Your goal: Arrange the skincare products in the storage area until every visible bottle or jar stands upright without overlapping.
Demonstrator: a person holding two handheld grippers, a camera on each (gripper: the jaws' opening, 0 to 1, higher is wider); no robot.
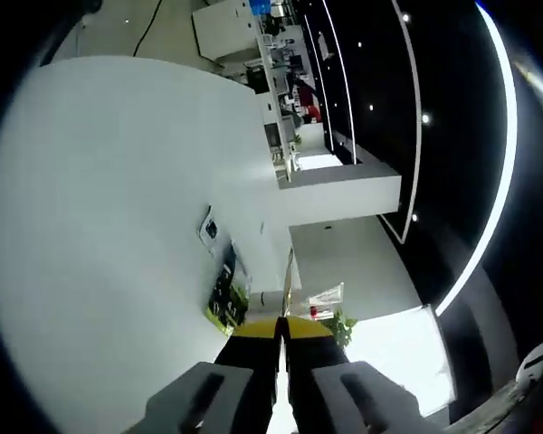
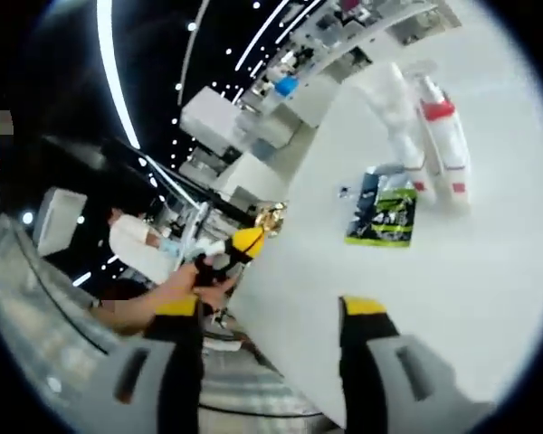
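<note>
From the left gripper view I've got the left gripper [image 1: 281, 336] clenched, yellow-tipped jaws pressed together w/ nothing between them, rising from 6 o'clock. Ahead is the white table [image 1: 100, 235], rolled hard in frame. A green-and-black packet [image 1: 224, 294] lies near the jaw tips at abt 7 o'clock of centre, and a small white box [image 1: 208, 226] sits a bit beyond it.

The right gripper view gives me more of the products. The right gripper [image 2: 271, 307] is released, jaws wide apart, empty. On the table [image 2: 452, 298] the green packet [image 2: 385, 215] lies flat at abt 2 o'clock, and just past it a white bottle [image 2: 400, 122] and a red-and-white spray bottle [image 2: 445, 136], side by side, close together. Can't tell if they touch. At 9 o'clock a hand [image 2: 176, 287] holds the other gripper [image 2: 235, 246], its yellow tip off the table edge.
</note>
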